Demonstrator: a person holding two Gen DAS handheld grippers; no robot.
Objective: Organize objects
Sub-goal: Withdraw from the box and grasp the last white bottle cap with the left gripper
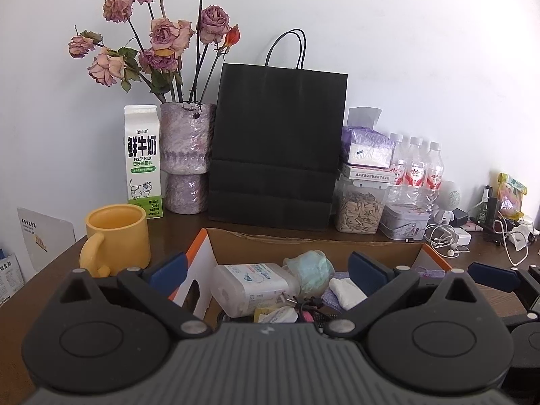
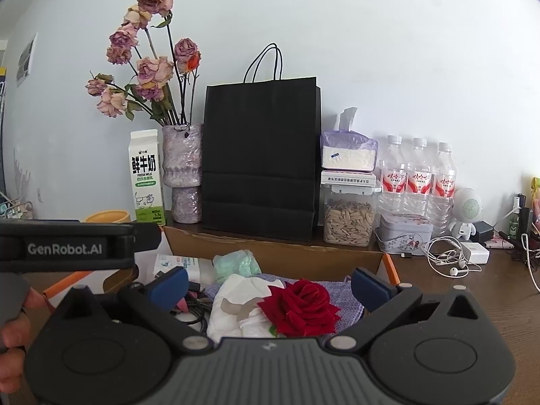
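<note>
An open cardboard box (image 1: pixel 303 240) with orange edges sits on the brown table right in front of me. In the left wrist view it holds a white wipes pack (image 1: pixel 249 285), a teal crumpled wad (image 1: pixel 312 270), a white tissue (image 1: pixel 346 292) and tangled cables. My left gripper (image 1: pixel 266 270) hovers over it, open and empty. In the right wrist view a red rose (image 2: pixel 300 307) lies on white tissue (image 2: pixel 236 307) and purple cloth (image 2: pixel 347 307) in the box (image 2: pixel 270 247). My right gripper (image 2: pixel 270 287) is open around the rose, its pads well clear of it.
Along the wall stand a milk carton (image 1: pixel 143 162), a vase of dried roses (image 1: pixel 187 155), a black paper bag (image 1: pixel 276 148), a seed jar (image 1: pixel 359 209), tissues, water bottles (image 1: pixel 416 165) and a tin (image 1: pixel 403 221). A yellow mug (image 1: pixel 116 236) stands left; earphones (image 2: pixel 452 260) lie right. A hand (image 2: pixel 13 334) grips the other gripper's casing.
</note>
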